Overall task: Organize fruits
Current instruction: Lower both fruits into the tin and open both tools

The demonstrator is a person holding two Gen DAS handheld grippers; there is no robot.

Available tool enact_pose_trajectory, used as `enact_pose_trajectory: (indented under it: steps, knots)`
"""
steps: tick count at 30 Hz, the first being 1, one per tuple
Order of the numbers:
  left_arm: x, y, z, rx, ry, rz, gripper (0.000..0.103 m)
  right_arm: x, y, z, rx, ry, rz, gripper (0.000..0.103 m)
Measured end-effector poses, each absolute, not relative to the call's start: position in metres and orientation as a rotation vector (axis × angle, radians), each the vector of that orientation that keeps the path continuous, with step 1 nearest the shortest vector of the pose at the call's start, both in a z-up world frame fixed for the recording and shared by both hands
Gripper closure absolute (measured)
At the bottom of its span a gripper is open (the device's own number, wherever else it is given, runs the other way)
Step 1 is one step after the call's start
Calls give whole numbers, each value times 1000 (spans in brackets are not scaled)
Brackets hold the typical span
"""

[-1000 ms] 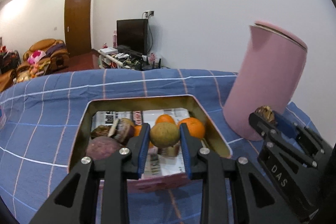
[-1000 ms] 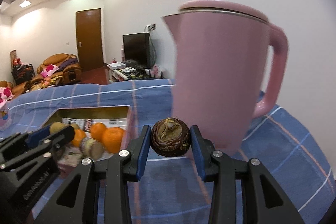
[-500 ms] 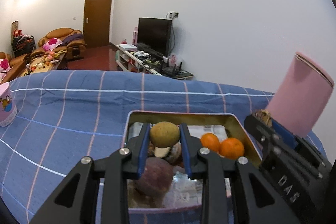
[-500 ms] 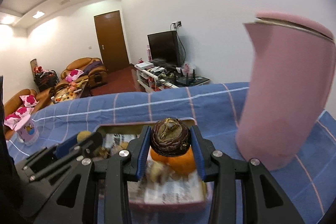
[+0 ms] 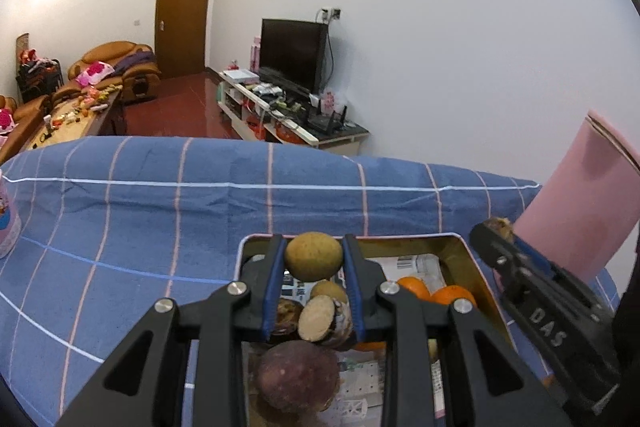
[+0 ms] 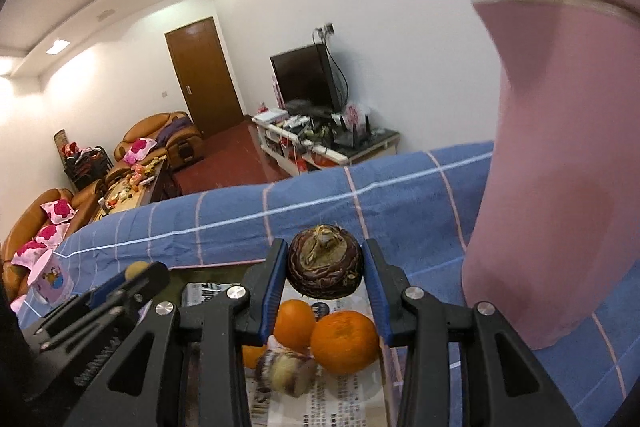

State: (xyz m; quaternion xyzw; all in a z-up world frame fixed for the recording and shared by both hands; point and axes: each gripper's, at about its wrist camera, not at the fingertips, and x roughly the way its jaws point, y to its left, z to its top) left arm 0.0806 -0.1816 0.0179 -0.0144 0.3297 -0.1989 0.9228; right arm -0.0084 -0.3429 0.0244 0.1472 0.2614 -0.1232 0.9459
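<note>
Your left gripper (image 5: pixel 314 263) angled down over the tin (image 5: pixel 460 247), fingers clamping a yellow-green fruit (image 5: pixel 314 255), right gripper (image 6: pixel 325 269) alongside, fingers pinching a dark brown fruit (image 6: pixel 325 267).

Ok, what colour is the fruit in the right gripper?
Dark brown-purple with a tan stem cap; clearest in the right wrist view.

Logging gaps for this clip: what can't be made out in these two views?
- Gold metal tin: near end cut off by the left view's bottom edge.
- Tall pink kettle: handle side beyond the right view's edge.
- Cut pale fruit: blurred in the right view, kind unclear.
</note>
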Motion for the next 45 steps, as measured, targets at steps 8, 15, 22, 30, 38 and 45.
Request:
enact_pose_trajectory:
  steps: [8, 15, 22, 30, 38, 45]
  knots:
    - [85, -203, 5, 76, 747, -427, 73, 16, -335, 15, 249, 607, -236, 63]
    - [87, -210, -4, 128, 767, -406, 74, 27, -334, 5, 247, 671, -228, 63]
    - [91, -214, -10, 173, 769, -388, 73, 41, -337, -9, 231, 754, -229, 63]
    - [95, -212, -16, 181, 769, -389, 73, 53, -331, -12, 164, 824, -196, 63]
    - [85, -210, -18, 192, 779, -389, 38, 48, -345, -12, 261, 811, -132, 61]
    - [57, -214, -13, 237, 703, -395, 0, 38, -329, -5, 251, 771, -51, 27]
